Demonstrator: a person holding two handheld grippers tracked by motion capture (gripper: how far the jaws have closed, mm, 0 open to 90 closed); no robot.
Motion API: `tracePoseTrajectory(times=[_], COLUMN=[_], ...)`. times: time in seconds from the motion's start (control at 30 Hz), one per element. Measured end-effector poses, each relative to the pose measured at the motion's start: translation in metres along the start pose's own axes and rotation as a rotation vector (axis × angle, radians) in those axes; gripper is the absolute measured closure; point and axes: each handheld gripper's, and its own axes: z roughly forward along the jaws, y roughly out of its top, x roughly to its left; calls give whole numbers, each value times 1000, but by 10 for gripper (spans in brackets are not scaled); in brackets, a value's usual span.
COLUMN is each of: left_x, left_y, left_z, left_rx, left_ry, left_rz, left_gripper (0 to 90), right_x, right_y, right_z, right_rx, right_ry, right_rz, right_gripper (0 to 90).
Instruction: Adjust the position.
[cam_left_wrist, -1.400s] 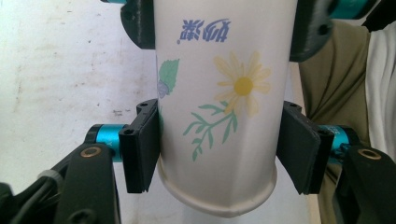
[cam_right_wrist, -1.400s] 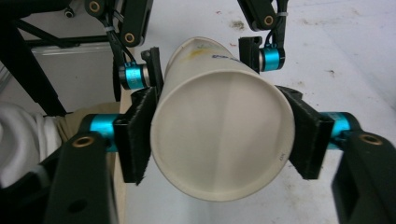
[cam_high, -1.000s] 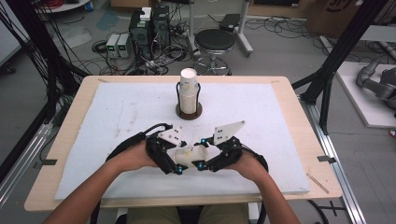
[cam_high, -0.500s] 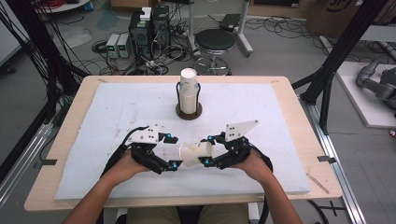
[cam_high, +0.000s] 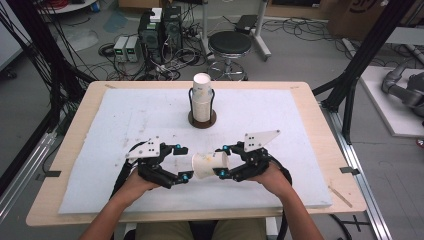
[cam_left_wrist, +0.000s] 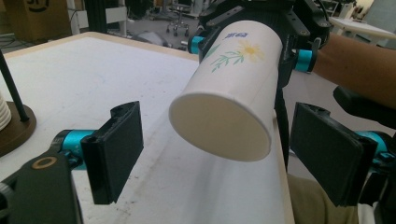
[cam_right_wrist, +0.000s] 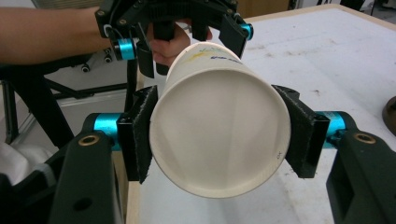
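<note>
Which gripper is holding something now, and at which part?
The right gripper holds the paper cup by its side wall; the left gripper holds nothing.

This is a lab. Computers (cam_high: 160, 27) and loose cables (cam_high: 300, 27) sit on the grey floor (cam_high: 310, 60) behind the desk (cam_high: 310, 100). Black frame posts (cam_high: 370, 50) and a stool (cam_high: 230, 47) stand around it.

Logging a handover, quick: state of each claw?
Left claw: open, holding nothing.
Right claw: shut on the paper cup.
</note>
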Motion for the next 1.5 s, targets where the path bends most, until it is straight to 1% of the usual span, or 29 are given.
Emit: tracePoseTrajectory(times=[0.3, 0.4, 0.53, 0.7, 0.9, 1.03, 1.1, 1.13, 1.27, 1.4, 1.43, 1.47, 1.5], left_x=[-1, -3, -4, -5, -4, -4, -4, -4, -4, -4, -5, -5, -5], left_y=[-3, -5, -6, -6, -6, -6, -6, -6, -5, -2, -1, 0, 1], left_z=[6, 9, 13, 16, 18, 21, 21, 21, 20, 17, 17, 17, 17], left_rx=[-40, -51, -52, -59, -64, -68, -66, -66, -71, -55, -48, -42, -38], left_ry=[-14, -16, -25, -33, -45, -64, -70, -72, -72, -69, -64, -63, -63], left_rz=[-11, -5, -4, 6, 10, 26, 35, 35, 40, 41, 38, 37, 37], left_gripper=[175, 175, 175, 175, 180, 220, 258, 263, 301, 331, 336, 336, 338], right_x=[0, 1, 0, 0, 0, 0, -1, -2, -4, -4, -4, -4, -4], right_y=[-1, -1, -1, -1, -1, -2, -3, -4, -7, -7, -7, -7, -6], right_z=[-1, -1, -3, -3, -3, -2, -1, -1, -3, -2, -2, -2, -1], right_rx=[-20, -32, -48, -75, -87, -94, -95, -96, -103, -97, -97, -95, -94], right_ry=[9, 16, 21, 43, 62, 74, 72, 75, 90, 97, 95, 82, 74], right_rz=[-1, 3, 0, 7, 12, 21, 20, 24, 49, 61, 62, 64, 77], right_gripper=[369, 369, 369, 369, 369, 369, 371, 371, 372, 370, 363, 328, 295])
